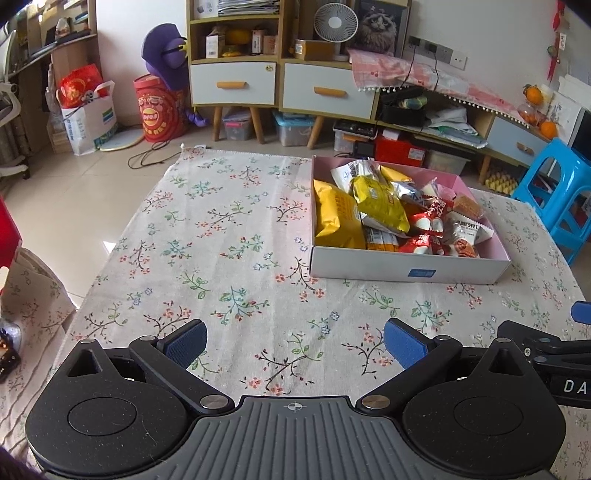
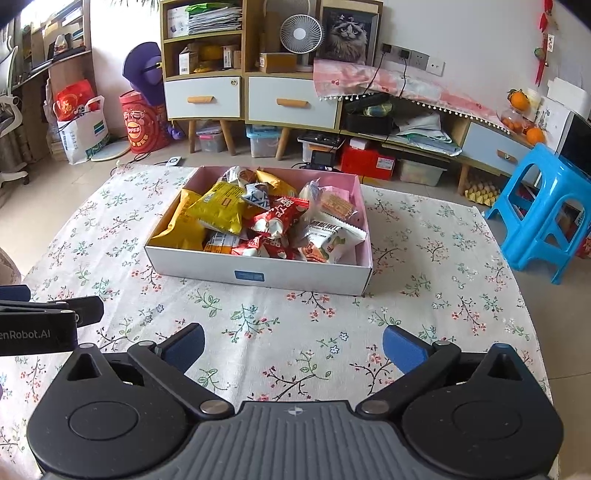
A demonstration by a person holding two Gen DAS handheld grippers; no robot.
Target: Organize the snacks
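Two grippers, left gripper (image 1: 294, 341) and right gripper (image 2: 293, 345), spread wide, empty, snack box (image 2: 258, 275) ahead, perhaps full.

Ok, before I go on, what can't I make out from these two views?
- Box bottom: both views, covered by piled snack packets.
- Packets lower in the pile: overlapped by those on top.
- Packet print: too small to read.
- Right gripper in the left wrist view: cut off by the frame edge.

One box (image 2: 258, 275), two yellow bags (image 2: 219, 210), one blue stool (image 2: 546, 206), one fan (image 2: 301, 31)
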